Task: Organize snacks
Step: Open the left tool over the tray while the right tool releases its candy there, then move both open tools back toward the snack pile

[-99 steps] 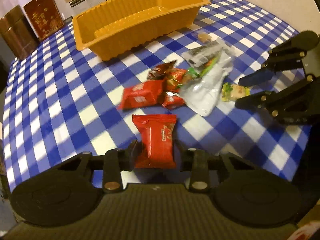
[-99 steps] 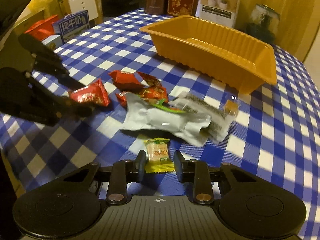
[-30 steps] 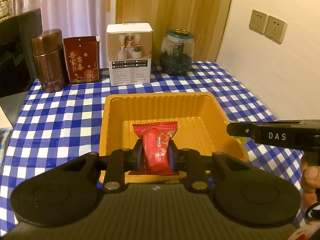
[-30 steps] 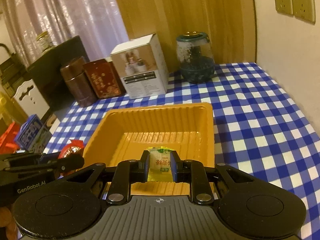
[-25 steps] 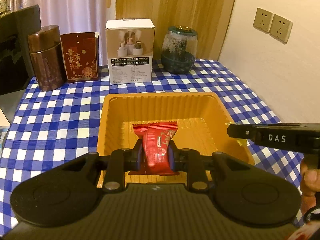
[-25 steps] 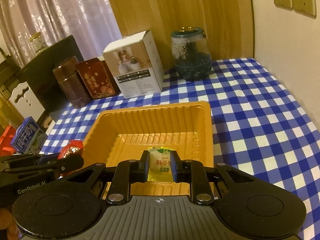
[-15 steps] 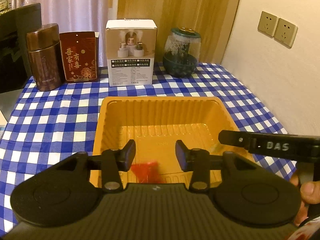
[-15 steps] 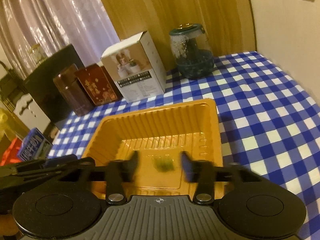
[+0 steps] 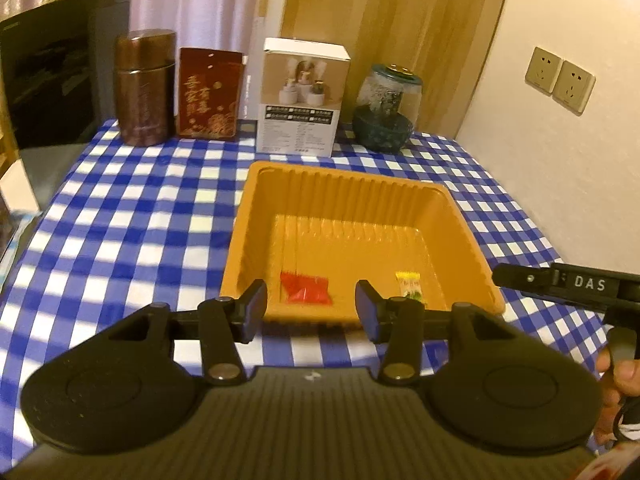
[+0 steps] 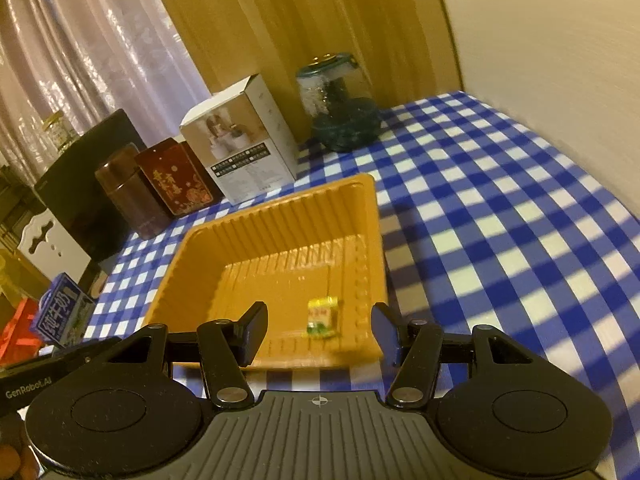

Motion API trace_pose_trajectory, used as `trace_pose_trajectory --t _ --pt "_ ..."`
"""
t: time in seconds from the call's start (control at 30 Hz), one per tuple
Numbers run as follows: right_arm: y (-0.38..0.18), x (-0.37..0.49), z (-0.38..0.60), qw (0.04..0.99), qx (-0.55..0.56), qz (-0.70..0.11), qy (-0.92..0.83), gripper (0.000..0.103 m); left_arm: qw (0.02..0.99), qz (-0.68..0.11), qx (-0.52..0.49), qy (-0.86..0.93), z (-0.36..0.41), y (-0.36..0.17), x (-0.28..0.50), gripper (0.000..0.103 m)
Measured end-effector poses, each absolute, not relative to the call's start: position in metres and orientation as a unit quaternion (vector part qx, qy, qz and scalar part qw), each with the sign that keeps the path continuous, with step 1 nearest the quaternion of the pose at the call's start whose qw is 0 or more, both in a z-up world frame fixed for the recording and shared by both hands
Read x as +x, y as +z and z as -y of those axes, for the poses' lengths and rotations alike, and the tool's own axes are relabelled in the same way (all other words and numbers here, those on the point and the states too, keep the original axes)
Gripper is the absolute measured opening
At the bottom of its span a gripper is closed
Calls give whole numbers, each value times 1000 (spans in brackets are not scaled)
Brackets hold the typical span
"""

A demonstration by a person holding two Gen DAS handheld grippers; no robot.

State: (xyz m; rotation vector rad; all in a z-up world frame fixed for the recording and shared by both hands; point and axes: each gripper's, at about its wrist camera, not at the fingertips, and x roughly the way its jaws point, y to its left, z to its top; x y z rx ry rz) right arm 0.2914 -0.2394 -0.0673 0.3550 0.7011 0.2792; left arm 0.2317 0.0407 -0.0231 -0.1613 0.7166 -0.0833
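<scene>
An orange plastic tray (image 9: 468, 240) stands on the blue checked tablecloth; it also shows in the right wrist view (image 10: 192, 276). A red snack packet (image 9: 306, 288) and a small yellow-green candy (image 9: 409, 285) lie on the tray floor near its front wall. The candy also shows in the right wrist view (image 10: 321, 316). My left gripper (image 9: 311, 309) is open and empty above the tray's front edge. My right gripper (image 10: 320, 334) is open and empty above the tray's near right corner. The right gripper's arm (image 9: 568, 282) shows at the right of the left wrist view.
At the table's back stand a brown tin (image 9: 146, 88), a red box (image 9: 210, 94), a white box (image 9: 302, 98) and a glass jar (image 9: 386, 110). A milk carton (image 10: 62, 312) sits off the table's left. The wall lies to the right.
Both grippers opened and dropped their snacks: the red packet and the yellow-green candy now lie in the tray. Both grippers have pulled back a little.
</scene>
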Motion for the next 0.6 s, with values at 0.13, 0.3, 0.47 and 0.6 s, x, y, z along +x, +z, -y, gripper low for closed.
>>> trace_pose_trajectory --t 0.13,0.3,0.47,0.6 --pt "-63 261 241 916 169 -342 127 58 932 -351 -82 -29 -43 -21 203 49" --pt "-58 222 244 916 168 -344 117 59 930 -356 -92 -23 -45 -21 165 53" --pt "-57 183 245 917 161 -347 115 59 926 -363 -104 -15 -48 -22 131 54" --pt "-58 155 244 918 147 -349 117 60 926 -365 -98 -12 -49 -22 107 55"
